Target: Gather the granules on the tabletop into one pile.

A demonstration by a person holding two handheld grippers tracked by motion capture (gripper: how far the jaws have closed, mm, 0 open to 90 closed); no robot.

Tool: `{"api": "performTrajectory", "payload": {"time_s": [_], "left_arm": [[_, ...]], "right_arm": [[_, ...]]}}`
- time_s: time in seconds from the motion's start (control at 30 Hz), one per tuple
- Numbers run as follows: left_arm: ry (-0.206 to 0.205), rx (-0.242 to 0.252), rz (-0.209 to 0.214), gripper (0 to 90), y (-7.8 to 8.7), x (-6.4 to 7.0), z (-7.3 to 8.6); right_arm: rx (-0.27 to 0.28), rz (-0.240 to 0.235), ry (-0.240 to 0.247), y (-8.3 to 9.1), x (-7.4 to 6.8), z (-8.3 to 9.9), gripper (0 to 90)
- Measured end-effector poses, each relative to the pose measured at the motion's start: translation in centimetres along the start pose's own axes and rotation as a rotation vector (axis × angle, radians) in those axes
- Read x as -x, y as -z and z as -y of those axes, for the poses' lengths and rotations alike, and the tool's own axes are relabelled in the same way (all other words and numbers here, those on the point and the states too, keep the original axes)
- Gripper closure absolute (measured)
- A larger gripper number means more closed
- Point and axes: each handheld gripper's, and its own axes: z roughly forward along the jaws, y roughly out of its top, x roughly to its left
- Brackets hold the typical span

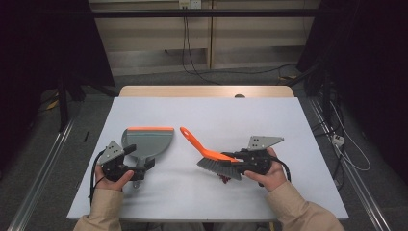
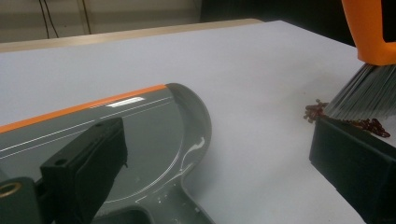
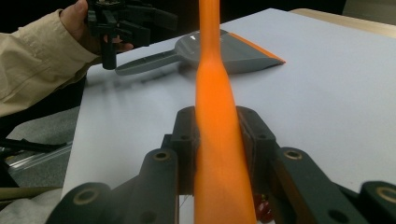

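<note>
Right now I have my right gripper clamped on the orange handle of the brush, with its grey bristles resting over a small heap of reddish crumbs on the table. My left gripper sits at the handle of the grey dustpan; its jaws stand wide apart in its own view, so it isn't gripping yet. The pan lies flat, its orange lip pointing away from me and well apart from the crumbs. I judge this as the set-up before sweeping. Next I'd need to close on the pan's handle, bring its lip beside the heap, then draw the bristles toward it.
</note>
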Motion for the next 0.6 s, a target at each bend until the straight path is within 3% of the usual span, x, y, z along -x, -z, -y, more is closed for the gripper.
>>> {"api": "performTrajectory", "payload": {"time_s": [0.17,0.3,0.5,0.6], "left_arm": [[-0.001,-0.001,0.000,4.0,0.0,0.0,0.0],[-0.001,-0.001,0.000,4.1,0.0,0.0,0.0],[0.000,-0.004,-0.002,4.1,0.0,-0.1,0.1],[0.002,-0.008,-0.004,4.1,-0.1,-0.2,0.1]], "right_arm": [[0.001,-0.032,-0.026,-0.2,0.2,0.2,71.5],[0.016,-0.088,-0.104,-0.3,0.7,0.3,71.5],[-0.038,-0.169,-0.204,-0.7,2.0,1.1,71.5],[-0.056,-0.205,-0.231,-1.0,2.2,1.2,71.5]]}}
